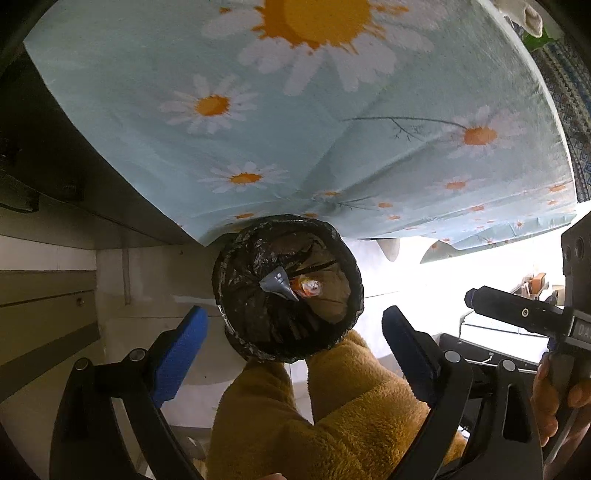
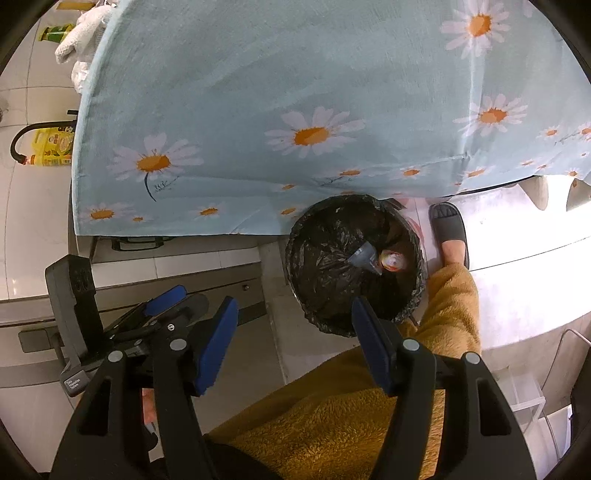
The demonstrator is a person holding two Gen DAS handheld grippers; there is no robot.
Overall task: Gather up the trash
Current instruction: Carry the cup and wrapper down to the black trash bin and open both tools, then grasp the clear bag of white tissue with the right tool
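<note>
A round bin lined with a black bag (image 1: 236, 273) stands on the floor at the edge of the daisy tablecloth (image 1: 295, 129). Inside lie a grey wrapper (image 1: 277, 282) and a small orange and white packet (image 1: 310, 287). My left gripper (image 1: 295, 328) is open and empty, held above the bin's near rim. In the right wrist view the bin (image 2: 325, 258) sits ahead with the grey wrapper (image 2: 364, 258) and the packet (image 2: 393, 260) in it. My right gripper (image 2: 295, 328) is open and empty, above and left of the bin. The left gripper (image 2: 162, 306) shows at lower left.
The tablecloth (image 2: 258, 110) hangs over the table edge above the bin. The person's mustard fleece legs (image 1: 332, 413) and a slippered foot (image 2: 448, 232) are beside the bin. A yellow bottle (image 2: 51, 147) lies on the floor at left. A white towel (image 2: 85, 33) sits at the far left.
</note>
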